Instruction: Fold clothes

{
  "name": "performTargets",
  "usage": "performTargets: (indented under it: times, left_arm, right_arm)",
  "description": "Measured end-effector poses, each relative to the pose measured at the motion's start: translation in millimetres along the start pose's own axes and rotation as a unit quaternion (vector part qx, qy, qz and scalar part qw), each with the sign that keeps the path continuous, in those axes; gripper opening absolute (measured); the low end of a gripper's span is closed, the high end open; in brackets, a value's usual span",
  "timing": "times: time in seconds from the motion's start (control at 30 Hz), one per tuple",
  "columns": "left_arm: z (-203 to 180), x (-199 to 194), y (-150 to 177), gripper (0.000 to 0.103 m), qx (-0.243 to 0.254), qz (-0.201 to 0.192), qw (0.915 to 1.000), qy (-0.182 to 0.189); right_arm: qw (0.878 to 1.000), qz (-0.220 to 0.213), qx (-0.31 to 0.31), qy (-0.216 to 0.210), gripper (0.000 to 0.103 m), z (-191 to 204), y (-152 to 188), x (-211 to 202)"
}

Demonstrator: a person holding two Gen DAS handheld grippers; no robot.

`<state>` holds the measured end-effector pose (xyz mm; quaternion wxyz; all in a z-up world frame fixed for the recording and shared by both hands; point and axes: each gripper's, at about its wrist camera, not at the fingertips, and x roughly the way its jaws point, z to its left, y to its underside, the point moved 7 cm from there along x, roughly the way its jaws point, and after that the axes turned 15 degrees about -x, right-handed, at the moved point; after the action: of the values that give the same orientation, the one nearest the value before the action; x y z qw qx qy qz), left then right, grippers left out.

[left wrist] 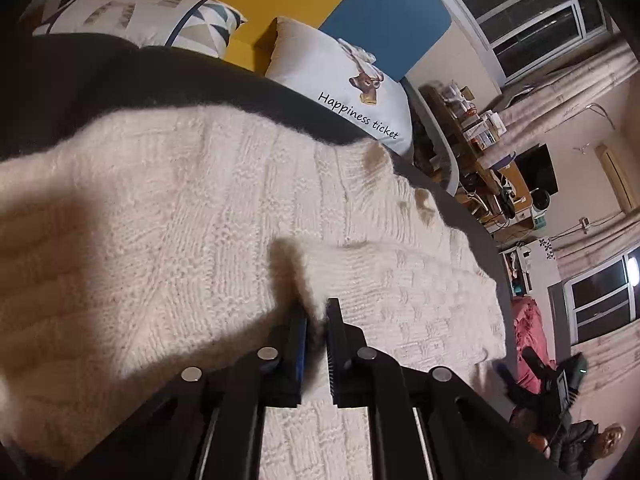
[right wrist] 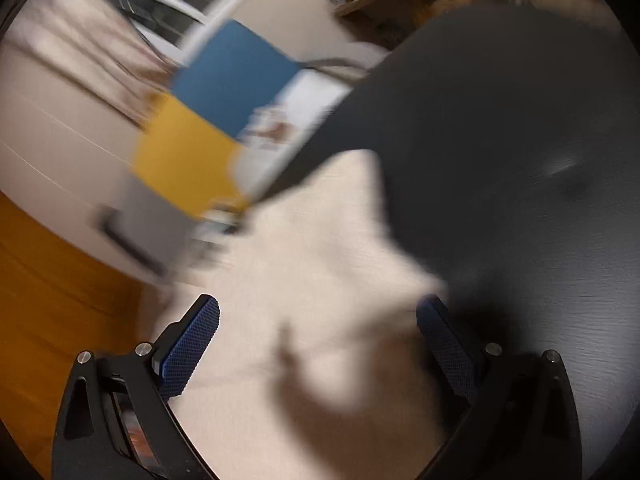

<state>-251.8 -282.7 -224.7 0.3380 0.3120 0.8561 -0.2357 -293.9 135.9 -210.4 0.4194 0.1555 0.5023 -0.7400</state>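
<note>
Now | cream knit sweater spread on bed, unfolded | left gripper pinching its fabric | right gripper fingers spread | folds remain

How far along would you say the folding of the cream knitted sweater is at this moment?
Early to midway, apparently. The cream sweater already lies spread on the dark surface, a flap seemingly doubled over near the left tool. In hand: that tool is nearly shut, seemingly pinching knit. The right tool hangs open above the fabric, gripping nothing. No compact folded bundle shows, so folds remain.
</note>
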Motion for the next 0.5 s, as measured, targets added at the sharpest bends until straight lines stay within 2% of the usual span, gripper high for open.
performTargets:
  times: [0.1, 0.2, 0.3, 0.43, 0.5]
  left_arm:
    - [1, -1, 1, 0.008, 0.0, -0.005, 1.0, 0.005]
    - [3, -2, 1, 0.008, -0.001, -0.009, 0.9999, 0.01]
    - [6, -1, 1, 0.011, -0.008, -0.015, 0.9995, 0.026]
    - [6, -1, 3, 0.011, -0.001, -0.029, 0.999, 0.033]
    - [5, -1, 3, 0.011, 0.007, -0.034, 0.9989, 0.033]
  right_arm:
    - [0.997, -0.008, -0.078, -0.027, 0.101, 35, -11, -10]
    - [0.984, -0.024, -0.172, -0.039, 0.101, 70, -25, -3]
    - [0.981, 0.028, -0.187, -0.035, 0.101, 66, -27, 44]
    - [0.992, 0.013, -0.123, -0.009, 0.1, 23, -24, 59]
    - [0.99, 0.02, -0.139, 0.003, 0.1, 29, -24, 54]
